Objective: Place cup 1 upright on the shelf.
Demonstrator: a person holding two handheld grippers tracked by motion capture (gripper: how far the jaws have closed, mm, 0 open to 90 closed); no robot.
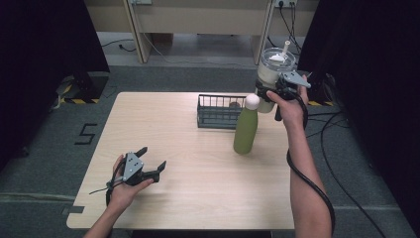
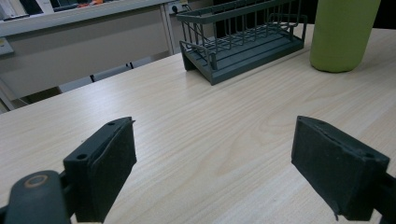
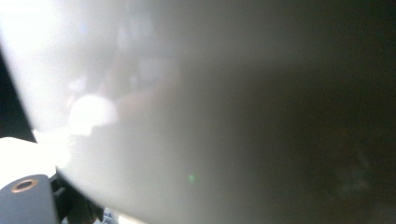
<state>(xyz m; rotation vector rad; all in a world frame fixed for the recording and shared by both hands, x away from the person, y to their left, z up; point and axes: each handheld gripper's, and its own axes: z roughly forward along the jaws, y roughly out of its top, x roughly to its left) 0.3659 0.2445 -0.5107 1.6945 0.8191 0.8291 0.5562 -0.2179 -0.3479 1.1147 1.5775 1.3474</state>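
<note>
The desk [image 1: 198, 198] carries a wire rack [image 1: 220, 111] and green bottle [image 1: 246, 130]. Upper right, the right tongs [image 1: 270, 91] clamp a lidded cup [image 1: 272, 74] aloft; tilting risks spillage. Lower left, the left tongs [image 1: 153, 162] stand wide, empty.

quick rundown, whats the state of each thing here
left claw: open, nothing between its jaws, low over the table
right claw: shut on the clear cup, held up off the table
clear cup: upright, lidded, white straw in it
green bottle: upright, white cap on
wire basket: upright on the table, contents unclear
</note>
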